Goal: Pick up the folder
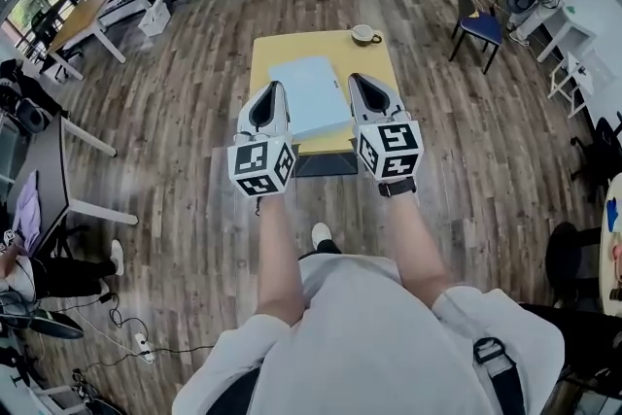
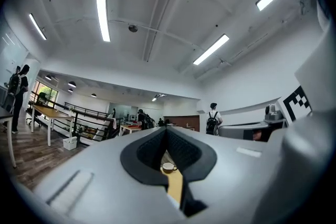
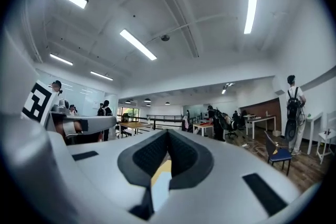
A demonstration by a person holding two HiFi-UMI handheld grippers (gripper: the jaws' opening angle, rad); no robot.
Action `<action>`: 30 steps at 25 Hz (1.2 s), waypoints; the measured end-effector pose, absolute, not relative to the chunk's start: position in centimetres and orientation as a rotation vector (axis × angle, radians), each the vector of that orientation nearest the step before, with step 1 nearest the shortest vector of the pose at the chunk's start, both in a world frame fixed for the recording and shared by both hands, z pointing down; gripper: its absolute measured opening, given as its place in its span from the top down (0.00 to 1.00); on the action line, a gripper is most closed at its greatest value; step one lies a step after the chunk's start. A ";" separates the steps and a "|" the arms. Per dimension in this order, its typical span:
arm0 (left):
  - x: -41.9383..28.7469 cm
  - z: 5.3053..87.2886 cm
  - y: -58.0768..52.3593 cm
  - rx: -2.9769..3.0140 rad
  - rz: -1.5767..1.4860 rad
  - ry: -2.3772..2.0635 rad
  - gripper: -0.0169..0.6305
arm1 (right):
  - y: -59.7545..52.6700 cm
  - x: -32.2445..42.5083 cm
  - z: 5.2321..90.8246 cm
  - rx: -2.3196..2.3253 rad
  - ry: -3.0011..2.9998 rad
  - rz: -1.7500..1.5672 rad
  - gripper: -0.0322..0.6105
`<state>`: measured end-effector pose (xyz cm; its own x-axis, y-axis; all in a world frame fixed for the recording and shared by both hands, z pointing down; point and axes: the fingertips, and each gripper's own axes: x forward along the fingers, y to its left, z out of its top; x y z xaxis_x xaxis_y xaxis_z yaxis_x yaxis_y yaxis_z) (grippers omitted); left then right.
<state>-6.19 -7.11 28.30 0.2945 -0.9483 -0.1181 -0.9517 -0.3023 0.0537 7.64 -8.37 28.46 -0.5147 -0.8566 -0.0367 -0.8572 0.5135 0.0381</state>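
a: start at the near end. what are the two tools doing?

b: the left hand-held gripper (image 1: pixel 274 88) has its jaws pressed together with nothing between the pads. the right hand-held gripper (image 1: pixel 357 79) is the same, closed and empty. the person holds them out side by side, roughly level, over the near part of the bench (image 1: pixel 282 49).

a: and the folder?

b: the folder (image 1: pixel 309 97) is pale blue and lies flat on the yellow bench top. in the head view it sits between the two tips, with its near edge close to the bench's near edge. as far as i can tell, neither gripper touches it. each gripper's own view shows only a strip of bench under the closed jaws.

a: so which step is this?

b: i'd call it the approach — reaching toward the folder, with no grasp begun.

a: what does the next move call for?

b: the jaws have to part first, since they can take nothing while closed. a thin, flat thing gives little to bite on. so i'd expect a gripper to come in low at the folder's near edge and close with one pad above and one below. the other could steady it or take the opposite side.

a: anything farther out to mind?

b: a cup (image 1: pixel 366 35) stands at the far edge of the bench, well apart from the folder's near edge. beyond it a blue chair (image 1: pixel 479 22) stands on the wooden floor (image 1: pixel 175 141), away from the work.
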 end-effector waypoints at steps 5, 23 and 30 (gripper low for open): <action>-10.2 29.5 -13.5 -2.565 0.240 1.845 0.96 | -14.2 3.4 30.2 -1.541 2.734 0.043 0.93; -14.2 35.4 -27.0 -2.608 0.114 1.914 0.96 | -28.3 -1.8 36.5 -1.556 2.872 0.001 0.93; -14.0 39.1 -30.9 -2.654 0.043 1.977 0.96 | -32.9 -2.8 39.1 -1.510 2.927 -0.075 0.93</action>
